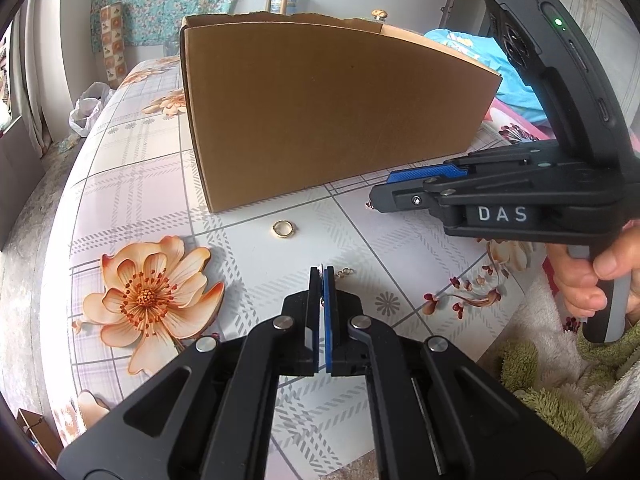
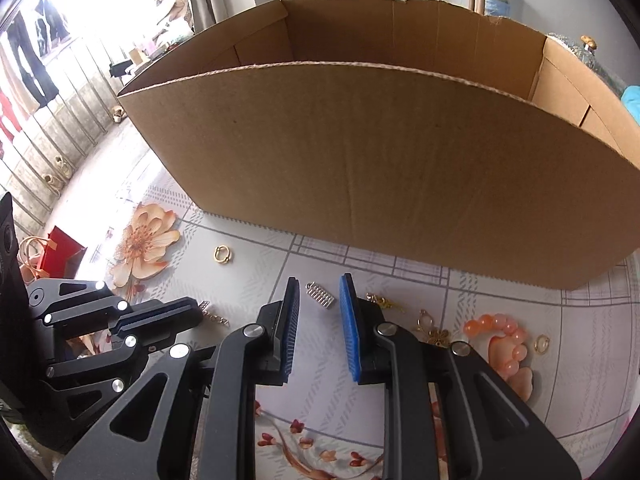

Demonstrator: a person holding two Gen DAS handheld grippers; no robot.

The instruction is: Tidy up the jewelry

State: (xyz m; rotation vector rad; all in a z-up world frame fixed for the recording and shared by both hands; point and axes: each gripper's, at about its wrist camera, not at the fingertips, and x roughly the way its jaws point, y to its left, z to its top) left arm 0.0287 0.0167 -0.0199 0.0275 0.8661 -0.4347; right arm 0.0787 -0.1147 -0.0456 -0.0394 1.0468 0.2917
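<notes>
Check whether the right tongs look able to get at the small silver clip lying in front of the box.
Probably yes. The right tongs stand open with the silver clip on the cloth right beyond their tips, nothing between. The cardboard box sits farther back, and the left tongs are off to the side.
</notes>
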